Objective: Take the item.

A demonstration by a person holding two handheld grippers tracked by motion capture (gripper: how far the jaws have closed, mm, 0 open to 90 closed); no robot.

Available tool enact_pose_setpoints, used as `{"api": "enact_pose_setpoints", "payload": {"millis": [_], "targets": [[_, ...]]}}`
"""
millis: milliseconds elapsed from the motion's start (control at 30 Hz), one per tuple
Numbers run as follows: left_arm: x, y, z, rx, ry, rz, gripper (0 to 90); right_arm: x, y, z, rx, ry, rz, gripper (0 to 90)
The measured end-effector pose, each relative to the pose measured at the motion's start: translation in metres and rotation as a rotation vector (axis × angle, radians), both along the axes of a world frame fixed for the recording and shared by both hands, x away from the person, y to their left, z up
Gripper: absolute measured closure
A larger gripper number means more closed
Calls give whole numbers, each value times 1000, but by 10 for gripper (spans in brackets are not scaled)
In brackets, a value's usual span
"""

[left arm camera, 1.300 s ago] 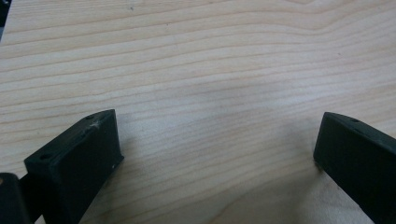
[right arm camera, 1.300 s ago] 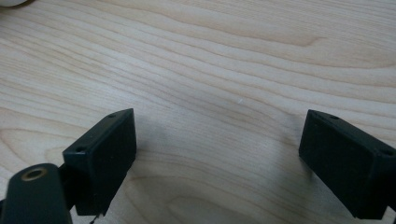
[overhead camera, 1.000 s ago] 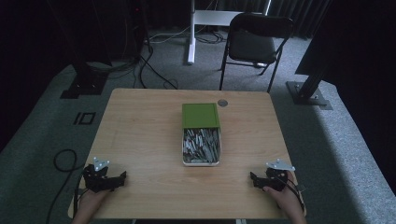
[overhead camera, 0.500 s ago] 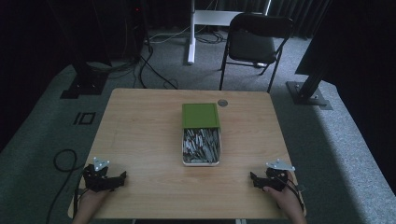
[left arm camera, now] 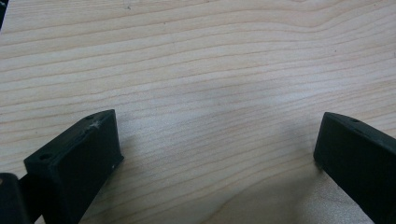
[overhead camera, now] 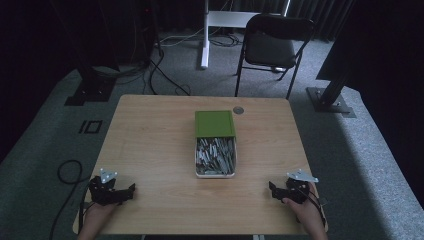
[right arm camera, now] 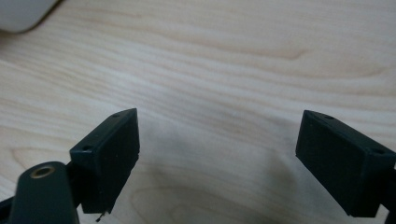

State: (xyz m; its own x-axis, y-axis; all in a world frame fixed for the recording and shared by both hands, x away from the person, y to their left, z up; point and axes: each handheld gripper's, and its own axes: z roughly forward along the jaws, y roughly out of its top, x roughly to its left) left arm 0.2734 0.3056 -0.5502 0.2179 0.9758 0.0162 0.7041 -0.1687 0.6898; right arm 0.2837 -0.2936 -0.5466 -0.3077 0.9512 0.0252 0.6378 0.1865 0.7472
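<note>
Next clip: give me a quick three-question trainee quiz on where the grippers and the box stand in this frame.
1. True or false: the left gripper grips the white tray of metal parts.
2. The green lid covers which end of the tray? A near end, B far end, C all of it.
3. Fill in: both grippers rest at the table's ____ corners, the right gripper with jaws apart.

Key: 1 false; both grippers are open on bare wood. 2 B. 3 near.
</note>
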Motion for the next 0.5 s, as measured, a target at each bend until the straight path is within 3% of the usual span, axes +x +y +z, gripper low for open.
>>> {"api": "enact_pose_setpoints", "payload": {"millis": [500], "targets": [[0, 0, 0, 1, 0, 0, 13, 8, 14, 31, 16, -74, 32, 140]]}}
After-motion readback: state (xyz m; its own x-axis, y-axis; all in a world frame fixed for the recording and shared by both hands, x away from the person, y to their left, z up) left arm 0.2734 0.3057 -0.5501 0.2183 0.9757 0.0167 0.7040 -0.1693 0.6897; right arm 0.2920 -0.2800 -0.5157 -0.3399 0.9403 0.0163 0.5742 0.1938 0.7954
